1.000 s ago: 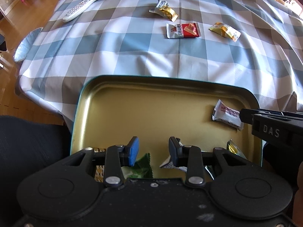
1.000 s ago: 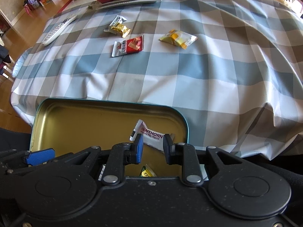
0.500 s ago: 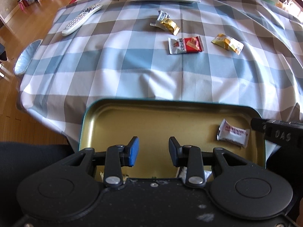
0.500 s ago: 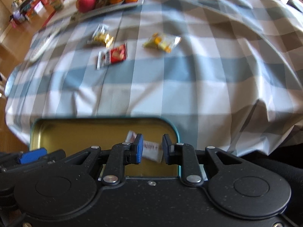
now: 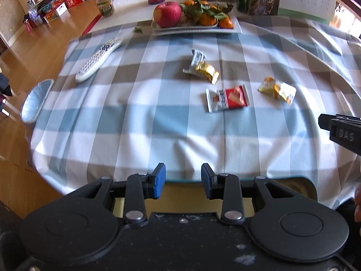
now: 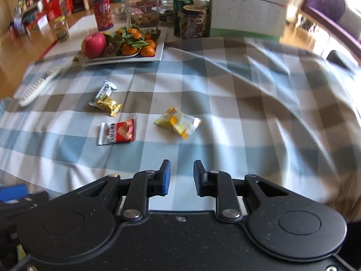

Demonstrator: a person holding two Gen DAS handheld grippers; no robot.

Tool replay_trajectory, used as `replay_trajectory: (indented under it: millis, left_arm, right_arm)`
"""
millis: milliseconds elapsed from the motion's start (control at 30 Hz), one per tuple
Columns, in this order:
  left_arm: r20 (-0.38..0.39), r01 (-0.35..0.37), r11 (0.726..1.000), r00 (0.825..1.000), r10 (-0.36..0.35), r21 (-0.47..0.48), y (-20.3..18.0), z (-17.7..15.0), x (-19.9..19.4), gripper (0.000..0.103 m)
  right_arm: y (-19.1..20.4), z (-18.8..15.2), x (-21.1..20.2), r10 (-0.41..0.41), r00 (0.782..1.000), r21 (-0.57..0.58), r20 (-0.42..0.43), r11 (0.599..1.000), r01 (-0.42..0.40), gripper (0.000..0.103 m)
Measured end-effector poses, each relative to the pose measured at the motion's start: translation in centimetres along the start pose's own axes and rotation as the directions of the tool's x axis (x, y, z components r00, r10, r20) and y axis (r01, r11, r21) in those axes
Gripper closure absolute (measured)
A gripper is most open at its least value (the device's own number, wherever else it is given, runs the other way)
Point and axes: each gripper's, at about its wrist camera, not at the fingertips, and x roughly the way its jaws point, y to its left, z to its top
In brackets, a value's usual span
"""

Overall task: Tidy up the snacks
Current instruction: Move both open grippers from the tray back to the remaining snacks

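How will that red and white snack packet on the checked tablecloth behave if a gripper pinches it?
The flat red and white snack packet looks like thin film, so it will probably flex and crinkle rather than stay stiff. It lies low on the soft checked tablecloth, so fingers may snag cloth. Its glossy wrapper could slip.

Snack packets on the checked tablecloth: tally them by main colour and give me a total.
Gold and white packet: 1
Red and white packet: 1
Yellow and orange packet: 1
Total: 3 packets lying loose on the tablecloth, none held by either hand-held gripper.
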Motion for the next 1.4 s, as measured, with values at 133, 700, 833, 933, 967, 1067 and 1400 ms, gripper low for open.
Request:
replay_trajectory:
  millis: [133, 700, 833, 933, 967, 1067, 1400]
  left_arm:
    - [0.008, 0.006, 1.0, 1.0, -0.006, 0.006, 0.0, 1.9, 0.6, 0.068]
    - [0.021, 0.027, 0.999, 0.999, -0.027, -0.036, 1.8, 12.0, 6.2, 0.068]
    - [-0.056, 0.037, 0.997, 0.998, -0.04, -0.061, 2.2, 11.9, 9.0, 0.067]
    - [-0.135, 0.07, 0.993, 0.987, -0.083, -0.097, 2.6, 11.6, 10.6, 0.067]
    - [-0.145, 0.079, 0.992, 0.985, -0.093, -0.1, 2.7, 11.6, 10.8, 0.067]
    - [-0.148, 0.074, 0.991, 0.985, -0.091, -0.116, 3.1, 11.6, 10.9, 0.067]
    - [-0.168, 0.079, 0.987, 0.98, -0.102, -0.141, 4.1, 11.7, 10.9, 0.067]
  right_arm:
    - [-0.2, 1.6, 1.3, 0.073, 0.997, -0.025, -0.032, 0.997, -0.074, 0.071]
    - [-5.0, 8.4, 10.8, 0.121, 0.971, 0.174, -0.204, 0.981, -0.086, 0.07]
    - [-4.7, 8.9, 12.4, 0.066, 0.978, 0.179, -0.198, 0.983, -0.03, 0.07]
    - [-4.6, 9.4, 13.5, 0.042, 0.981, 0.193, -0.19, 0.981, -0.004, 0.07]
    - [-4.6, 9.6, 13.8, 0.038, 0.981, 0.2, -0.193, 0.98, 0.002, 0.07]
    - [-4.7, 9.9, 15.1, 0.039, 0.976, 0.232, -0.216, 0.973, 0.013, 0.07]
    - [-3.7, 7.8, 16.2, 0.085, 0.948, 0.2, -0.308, 0.98, -0.023, 0.07]
